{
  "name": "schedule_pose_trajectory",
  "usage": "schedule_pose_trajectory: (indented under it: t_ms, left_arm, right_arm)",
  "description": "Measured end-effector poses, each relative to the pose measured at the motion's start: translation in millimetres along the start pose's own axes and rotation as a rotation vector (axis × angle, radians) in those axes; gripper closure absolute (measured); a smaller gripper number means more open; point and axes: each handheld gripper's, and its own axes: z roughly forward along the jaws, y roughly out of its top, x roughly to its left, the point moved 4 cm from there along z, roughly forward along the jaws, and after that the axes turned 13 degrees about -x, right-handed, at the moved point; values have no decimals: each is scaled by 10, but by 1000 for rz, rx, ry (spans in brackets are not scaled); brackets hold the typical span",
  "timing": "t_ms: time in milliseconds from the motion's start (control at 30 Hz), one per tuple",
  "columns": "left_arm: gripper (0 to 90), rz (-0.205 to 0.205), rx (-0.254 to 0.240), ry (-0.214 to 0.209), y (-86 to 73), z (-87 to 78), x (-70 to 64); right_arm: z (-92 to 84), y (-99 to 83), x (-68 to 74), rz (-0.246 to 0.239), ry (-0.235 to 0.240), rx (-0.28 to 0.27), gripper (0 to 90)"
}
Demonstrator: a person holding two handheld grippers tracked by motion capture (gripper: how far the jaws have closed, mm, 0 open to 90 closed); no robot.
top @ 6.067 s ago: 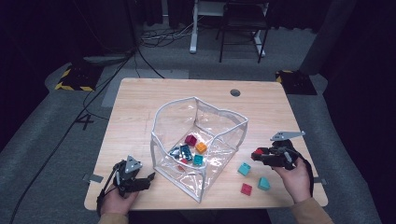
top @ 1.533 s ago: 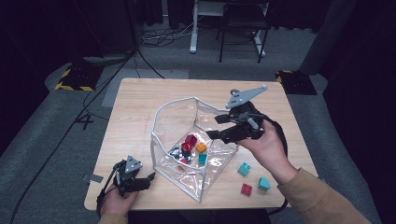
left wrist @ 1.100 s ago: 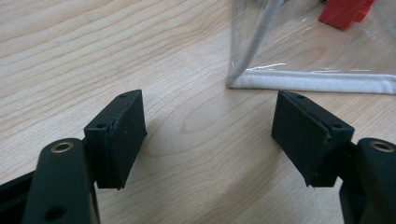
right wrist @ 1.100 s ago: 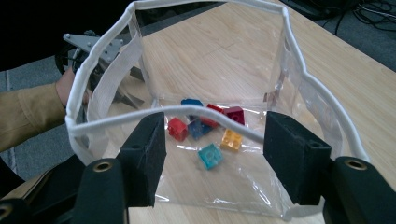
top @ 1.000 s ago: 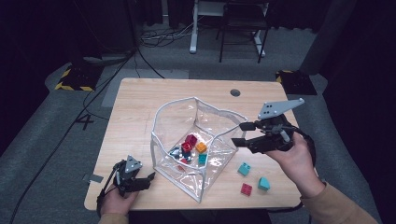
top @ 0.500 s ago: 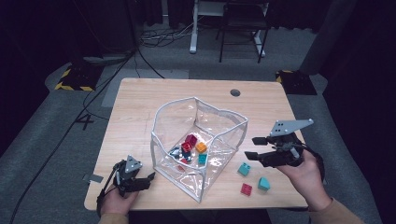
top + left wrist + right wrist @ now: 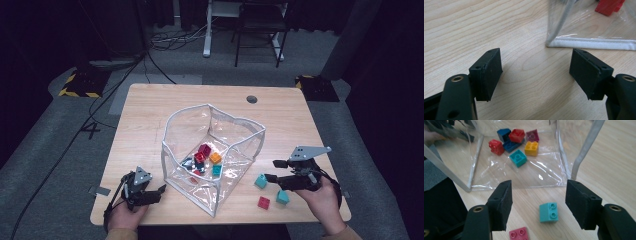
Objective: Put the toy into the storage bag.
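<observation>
A clear plastic bag (image 7: pixel 240 135) stands open mid-table with several coloured bricks inside, among them an orange brick (image 7: pixel 531 148) and a teal one (image 7: pixel 518 158). To its right three loose bricks lie on the wood: a teal brick (image 7: pixel 260 181), another teal brick (image 7: pixel 282 197) and a pink brick (image 7: pixel 263 202). My right gripper (image 7: pixel 272 170) hovers low over them, open; in the right gripper view (image 7: pixel 539 186) a teal brick (image 7: pixel 548 212) lies just ahead between the jaws, untouched. My left gripper (image 7: pixel 159 194) rests open by the bag's near left corner (image 7: pixel 554 41), nothing between its jaws.
The wooden table (image 7: pixel 150 115) has a round cable hole (image 7: pixel 252 99) at the back right. Its front edge runs close under both hands. A chair and desk legs stand on the grey floor beyond the table.
My right gripper has come away from above the bag, moving right and down to just over the loose bricks. The left gripper has stayed still.
</observation>
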Motion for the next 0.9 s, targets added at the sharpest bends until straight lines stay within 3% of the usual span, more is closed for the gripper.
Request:
schedule_pose_trajectory:
  t_ms: [100,133,267,433,900]
  left_arm:
    - [264,-1,0,1,0,0,-1]
    - [264,0,0,2,0,1,-1]
    - [264,-1,0,4,1,1,0]
    - [265,1,4,5,2,0,4]
    - [265,0,3,5,2,0,4]
  right_arm:
    - [60,-103,-12,6,-11,-5,397]
    - [119,-186,-26,-11,-42,2,402]
    - [210,-312,-52,-29,-81,21,414]
    - [328,-454,-92,-18,-80,67,413]
    - [517,-645,-130,-6,-72,151,429]
